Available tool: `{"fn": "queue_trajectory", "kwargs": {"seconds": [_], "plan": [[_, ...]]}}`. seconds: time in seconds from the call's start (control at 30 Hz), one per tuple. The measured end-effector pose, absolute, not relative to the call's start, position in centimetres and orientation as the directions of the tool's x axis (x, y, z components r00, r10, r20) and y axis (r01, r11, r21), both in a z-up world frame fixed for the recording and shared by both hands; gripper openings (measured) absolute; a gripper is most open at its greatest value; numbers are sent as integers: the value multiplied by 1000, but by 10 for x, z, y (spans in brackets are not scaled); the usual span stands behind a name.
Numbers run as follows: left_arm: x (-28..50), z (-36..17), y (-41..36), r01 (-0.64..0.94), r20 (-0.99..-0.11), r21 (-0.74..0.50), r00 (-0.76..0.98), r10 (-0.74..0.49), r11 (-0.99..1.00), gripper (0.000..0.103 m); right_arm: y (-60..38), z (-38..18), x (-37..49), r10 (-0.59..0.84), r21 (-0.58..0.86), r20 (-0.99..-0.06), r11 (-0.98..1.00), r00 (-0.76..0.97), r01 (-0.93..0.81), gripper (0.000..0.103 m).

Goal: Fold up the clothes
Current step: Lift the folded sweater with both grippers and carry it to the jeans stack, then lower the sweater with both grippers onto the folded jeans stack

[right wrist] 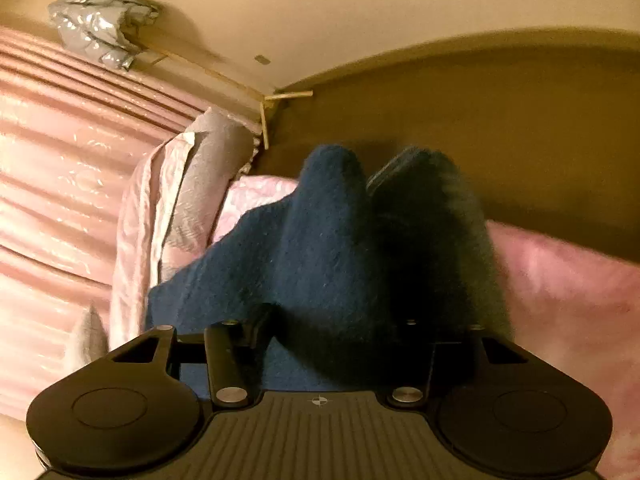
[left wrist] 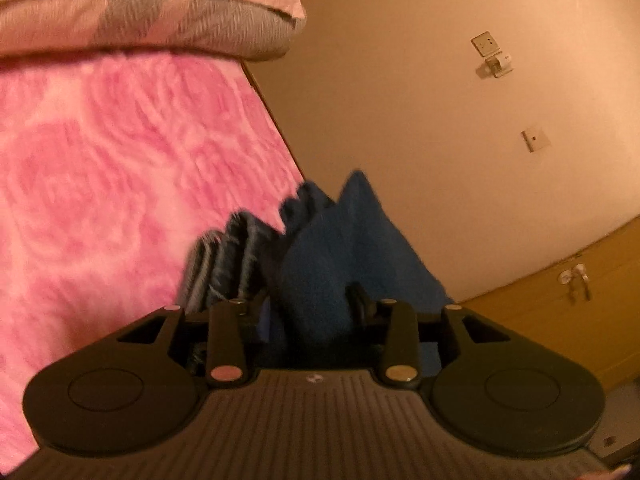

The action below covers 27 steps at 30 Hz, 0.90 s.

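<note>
A dark blue fleecy garment point(left wrist: 344, 248) stands bunched in a peak on the pink bed, with greyer folded layers point(left wrist: 232, 256) at its left. It fills the gap of my left gripper point(left wrist: 308, 304), whose fingers stand apart on either side of it without visibly squeezing it. In the right wrist view the same blue garment point(right wrist: 320, 240) humps up in two ridges over my right gripper point(right wrist: 336, 320). The left finger point(right wrist: 260, 320) shows beside the cloth; the right finger is hidden under it. The jaws stand wide, with the cloth lying loose between them.
A pink rose-patterned blanket point(left wrist: 120, 184) covers the bed point(right wrist: 560, 280). A grey and pink pillow point(left wrist: 160, 20) lies at its head, also seen as the pillow point(right wrist: 192, 184). A brown headboard point(right wrist: 480, 120), a wooden cupboard door point(left wrist: 576, 280), wall sockets point(left wrist: 486, 44) and a silver bag point(right wrist: 100, 28) surround it.
</note>
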<state>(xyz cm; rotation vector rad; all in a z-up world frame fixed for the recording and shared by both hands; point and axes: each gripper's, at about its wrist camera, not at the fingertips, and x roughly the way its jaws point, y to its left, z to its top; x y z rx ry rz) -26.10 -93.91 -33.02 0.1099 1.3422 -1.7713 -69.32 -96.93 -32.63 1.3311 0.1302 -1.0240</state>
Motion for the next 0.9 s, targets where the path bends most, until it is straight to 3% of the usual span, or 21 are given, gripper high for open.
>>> {"fn": "queue_trajectory", "kwargs": {"seconds": [0.03,0.07,0.23,0.33,0.47,0.5,0.53,0.57,0.67,0.9], "plan": [[-260,-324,-938,697,-550,-717,-586,-595,-23,32,-962,-319,-692,-563,711,-617,-99,550,696,67],[-259,-316,-934,715,-558,-699,-566,-607,-24,31,-955,-312,-691,-589,688,-621,-92,518,720,68],[-267,-263,-879,812,-551,-569,-496,-671,-133,25,-906,-267,-683,-711,541,-600,-24,366,840,68],[-285,-245,-838,821,-534,-531,-516,-670,-210,21,-862,-247,-657,-732,460,-578,73,361,885,68],[-322,-248,-812,857,-573,-415,-508,-644,-307,5,-810,-243,-600,-719,326,-595,194,360,925,68],[-327,-253,-815,870,-587,-388,-489,-645,-305,3,-801,-245,-585,-722,292,-596,213,351,933,63],[-331,-259,-818,882,-601,-361,-469,-647,-304,3,-797,-251,-574,-728,268,-599,211,334,940,47],[-335,-264,-820,893,-615,-334,-449,-648,-302,3,-793,-257,-562,-733,243,-602,209,317,947,45],[-344,-279,-830,918,-652,-262,-396,-647,-298,2,-787,-273,-542,-750,173,-604,207,269,963,45],[-348,-303,-844,936,-684,-232,-349,-640,-263,3,-797,-294,-514,-746,-1,-634,264,203,965,45]]}}
